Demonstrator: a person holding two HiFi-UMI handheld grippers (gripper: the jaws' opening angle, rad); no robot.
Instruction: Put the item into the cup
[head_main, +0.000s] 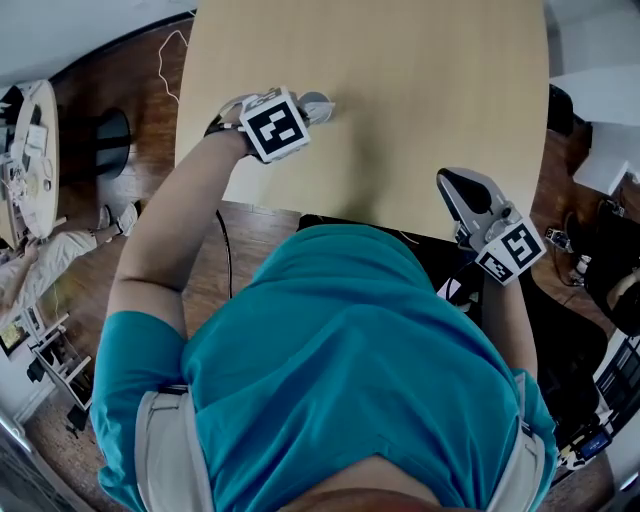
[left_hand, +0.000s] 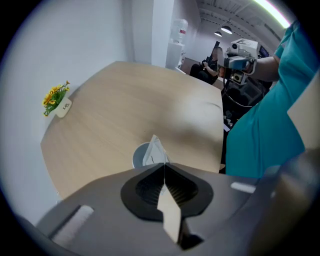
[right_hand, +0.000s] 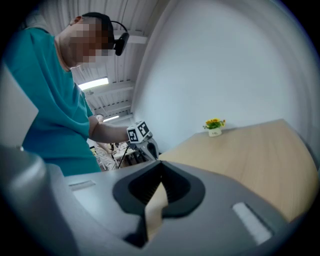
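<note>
Left gripper (left_hand: 163, 166), jaws pressed together, pinches the lower edge of a thin pale packet (left_hand: 154, 150) at its tips. The packet stands upright directly over a grey cup (left_hand: 138, 156) on the tan counter (left_hand: 125, 105). Right gripper (right_hand: 161, 166), jaws closed on nothing, hangs well apart from the cup, at the counter's edge.

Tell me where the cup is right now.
In the left gripper view, the cup stands on the table just beyond the left claw, under the thin white item pinched there.
</note>
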